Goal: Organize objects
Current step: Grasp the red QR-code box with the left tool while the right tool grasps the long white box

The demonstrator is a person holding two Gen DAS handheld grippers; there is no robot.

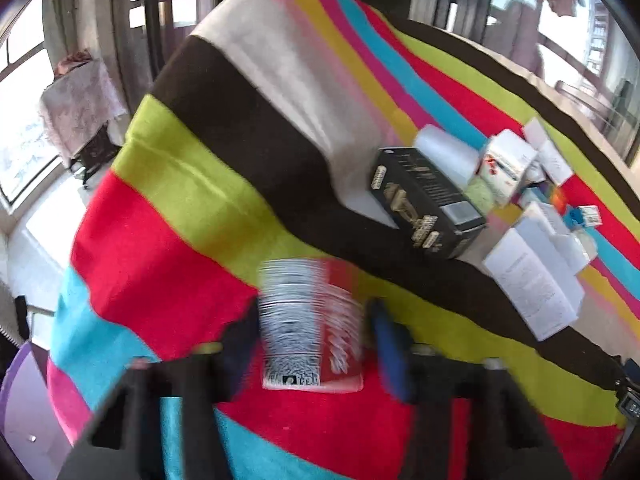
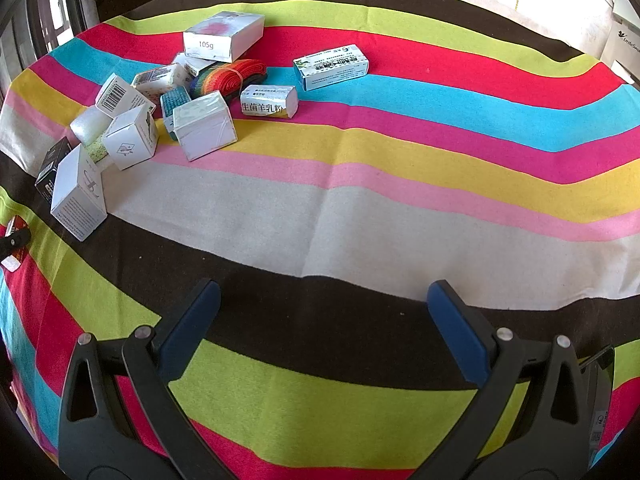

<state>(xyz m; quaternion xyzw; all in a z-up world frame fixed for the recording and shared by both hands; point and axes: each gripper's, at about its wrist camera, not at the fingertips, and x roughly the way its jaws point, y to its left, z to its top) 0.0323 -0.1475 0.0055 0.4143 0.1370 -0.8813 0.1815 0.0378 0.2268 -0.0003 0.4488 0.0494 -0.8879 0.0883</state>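
Observation:
In the blurred left wrist view, my left gripper (image 1: 312, 332) stands around a red and white box (image 1: 310, 324) lying on the striped cloth (image 1: 180, 208); whether the blue fingers (image 1: 388, 344) press on it I cannot tell. A black box (image 1: 428, 196) and a pile of white boxes (image 1: 536, 264) lie to the right. In the right wrist view, my right gripper (image 2: 324, 312) is open and empty above the cloth's dark stripe. A pile of small boxes (image 2: 132, 120) lies far left, with a green-white box (image 2: 331, 66) and a white box with Chinese print (image 2: 269, 102) apart from it.
The striped cloth (image 2: 400, 184) covers the whole table. A rainbow ribbon roll (image 2: 228, 74) lies in the pile. The red box and the other gripper show at the left edge of the right wrist view (image 2: 14, 236). Windows and a covered stand (image 1: 80, 108) lie beyond the table.

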